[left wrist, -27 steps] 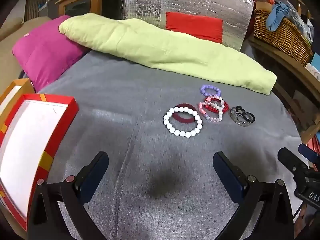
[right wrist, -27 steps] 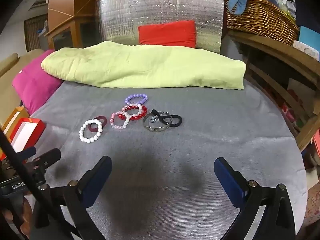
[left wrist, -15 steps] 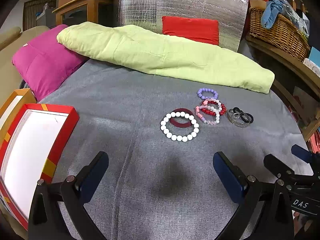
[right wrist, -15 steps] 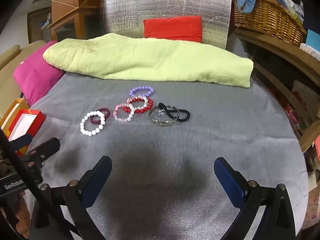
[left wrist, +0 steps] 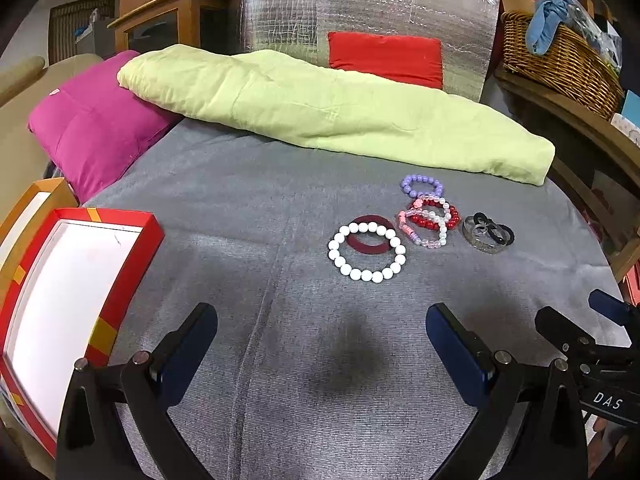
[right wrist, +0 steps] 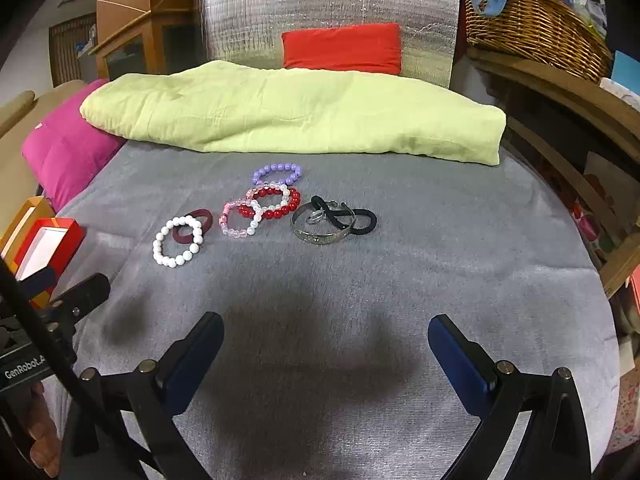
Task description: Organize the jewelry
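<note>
Several bracelets lie in a row on the grey cloth: a white bead bracelet (left wrist: pixel 343 260) (right wrist: pixel 162 254) over a dark red ring (left wrist: pixel 370 248) (right wrist: pixel 200 214), a pink bead bracelet (left wrist: pixel 430 242) (right wrist: pixel 236 233), a red bead bracelet (left wrist: pixel 426 222) (right wrist: pixel 280 212), a purple bead bracelet (left wrist: pixel 422 179) (right wrist: pixel 276 169), and a silver bangle (left wrist: pixel 480 245) (right wrist: pixel 316 237) with a black hair tie (left wrist: pixel 505 236) (right wrist: pixel 362 226). My left gripper (left wrist: pixel 320 344) is open and empty, short of the white bracelet. My right gripper (right wrist: pixel 325 346) is open and empty, short of the bangle.
A red box with a white inside (left wrist: pixel 132 272) (right wrist: pixel 64 240) lies at the left edge. A light green folded blanket (left wrist: pixel 340 112) and a pink cushion (left wrist: pixel 88 132) lie at the back. A wicker basket (left wrist: pixel 560 60) stands on a wooden shelf at the right.
Both grippers have moved forward and a little lower toward the bracelets, which now look larger. Both stay open. No bracelet has moved.
</note>
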### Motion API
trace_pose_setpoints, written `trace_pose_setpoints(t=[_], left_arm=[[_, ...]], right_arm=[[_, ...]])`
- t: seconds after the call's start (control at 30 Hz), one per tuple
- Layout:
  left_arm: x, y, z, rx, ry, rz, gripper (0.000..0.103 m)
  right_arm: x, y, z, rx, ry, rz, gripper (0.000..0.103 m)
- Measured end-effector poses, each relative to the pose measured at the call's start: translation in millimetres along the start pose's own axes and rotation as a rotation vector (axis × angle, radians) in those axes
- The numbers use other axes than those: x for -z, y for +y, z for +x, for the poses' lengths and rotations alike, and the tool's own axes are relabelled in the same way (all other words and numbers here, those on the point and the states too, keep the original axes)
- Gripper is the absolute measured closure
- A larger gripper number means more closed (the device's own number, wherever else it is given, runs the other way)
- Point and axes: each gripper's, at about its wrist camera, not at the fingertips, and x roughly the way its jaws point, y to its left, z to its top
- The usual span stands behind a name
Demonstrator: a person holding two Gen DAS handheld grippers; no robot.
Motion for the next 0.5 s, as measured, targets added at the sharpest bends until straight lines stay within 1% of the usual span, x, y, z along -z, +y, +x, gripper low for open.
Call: trace_pose_setpoints(t=[0.5], left_arm=[[-0.4, 2.9, 1.4, -0.005, 0.004, -0.011, 0.0]], right_arm=[[0.7, -5.7, -0.5, -0.008, -0.006, 0.04, 0.0]])
